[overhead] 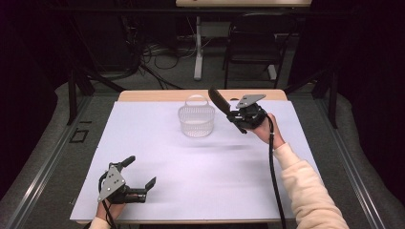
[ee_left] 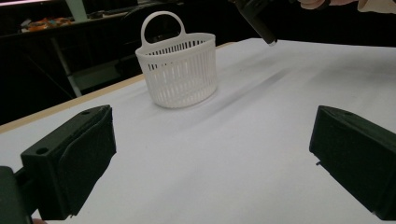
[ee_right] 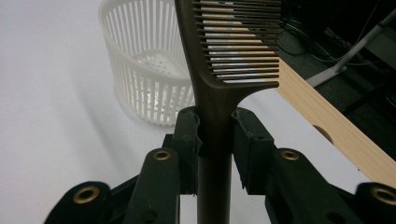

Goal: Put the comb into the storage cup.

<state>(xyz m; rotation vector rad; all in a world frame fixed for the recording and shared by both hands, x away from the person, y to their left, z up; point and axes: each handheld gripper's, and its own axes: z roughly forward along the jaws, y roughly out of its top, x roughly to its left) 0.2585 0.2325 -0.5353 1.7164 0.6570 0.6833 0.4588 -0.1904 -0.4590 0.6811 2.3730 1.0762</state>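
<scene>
The right gripper [ee_right: 215, 135] pinches a dark comb [ee_right: 224, 70] at 3 o'clock of the white basket [overhead: 196, 120]; the left gripper [ee_left: 210, 158] stands spread, empty. No writing is readable.

Dark brown comb [ee_right: 219, 70] clamped between the black pads [ee_right: 189, 135] of the right gripper [ee_right: 215, 135], teeth showing as fine parallel stripes. White basket [ee_right: 140, 70] just past the fingertips, walls slotted in vertical bars, bottom dotted with little holes. Plain white table cover [overhead: 200, 176] under everything, pale wood edge [ee_right: 327, 116] off beside the comb. Left gripper [overhead: 141, 172] all black with a grey plate on top. Cream sleeve [overhead: 310, 191] behind the right one.
</scene>
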